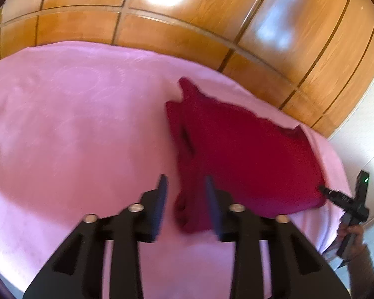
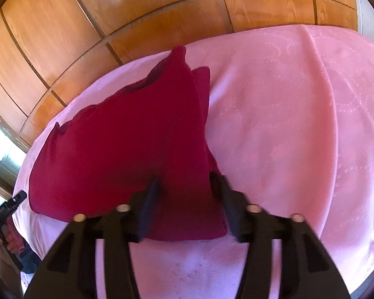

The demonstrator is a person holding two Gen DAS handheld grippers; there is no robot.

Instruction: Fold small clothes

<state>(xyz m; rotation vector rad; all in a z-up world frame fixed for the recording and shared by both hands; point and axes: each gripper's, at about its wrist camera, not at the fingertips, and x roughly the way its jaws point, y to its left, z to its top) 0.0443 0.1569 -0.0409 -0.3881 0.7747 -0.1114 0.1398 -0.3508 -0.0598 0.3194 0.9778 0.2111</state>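
The left gripper [image 1: 185,186] is a matte black plastic frame that fans out into two angular struts per side, each with a slot-shaped cutout. Four round silver pins [image 1: 135,207] sit in a row across its knuckles, and its two fingers [image 1: 162,194] are flat, dark blue-grey blades. The right gripper [image 2: 185,189] has the same build. In the left wrist view, at 4 o'clock, its black body carries a small green light [image 1: 366,180] above a hand [image 1: 354,236] with a grey sleeve [image 1: 370,261].

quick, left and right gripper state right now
left gripper: open, jaws apart over the near corner of the red garment, not pinching it
right gripper: open, garment edge between the jaws, pads not pressing
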